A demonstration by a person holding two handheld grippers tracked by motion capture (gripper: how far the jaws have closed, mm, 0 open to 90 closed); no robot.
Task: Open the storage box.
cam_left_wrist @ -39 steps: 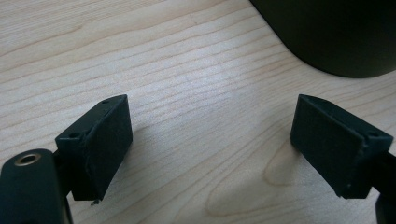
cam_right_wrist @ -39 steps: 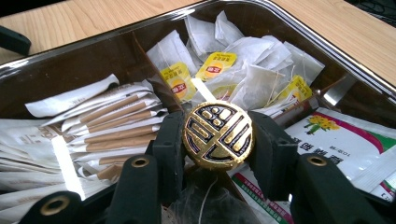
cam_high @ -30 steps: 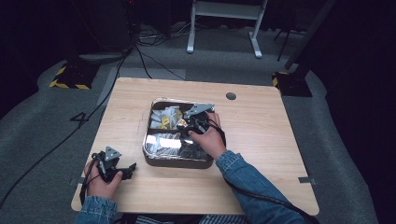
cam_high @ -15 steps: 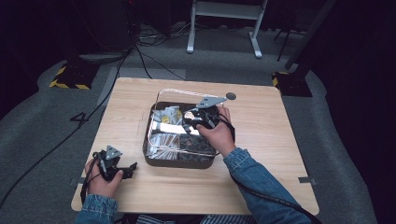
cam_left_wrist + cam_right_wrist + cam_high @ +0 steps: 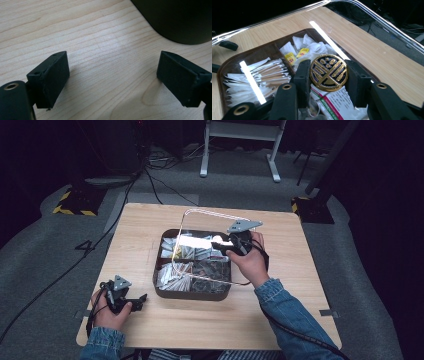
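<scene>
High view – lid: the clear plastic lid with rounded corners point(image 5: 210, 240) stands tilted above the dark brown compartment box point(image 5: 192, 292), its near edge low over the box and its far edge raised, which opens the compartments from the far side
High view – right gripper: the right gripper point(image 5: 225, 245) is over the box's far right part, at the lid's middle, so the lid hangs from one central point
High view – left gripper: the left gripper point(image 5: 135, 301) rests on the light wooden table point(image 5: 280, 320) near the front left corner, apart from the box, seemingly parked out of the lid's way
High view – contents: white sachets and paper packets point(image 5: 175, 276) lie sorted in the compartments
Left gripper view – jaws: they stand wide apart with bare table between them and nothing held; the box's dark rounded corner point(image 5: 180, 22) lies just ahead, untouched
Right gripper view – grip: the two black jaws are closed on the round gold-and-dark-blue knob point(image 5: 328, 72) from both sides; the knob is the lid's handle, hence the pinch there rather than on the thin rim
Right gripper view – below: seen through the lid, white and yellow tea bags point(image 5: 298, 51) and brown stick packets point(image 5: 270, 72) fill separate compartments
Judgement: the lid looks mid-lift, and a tilt this steep could let it swing on the knob
</scene>
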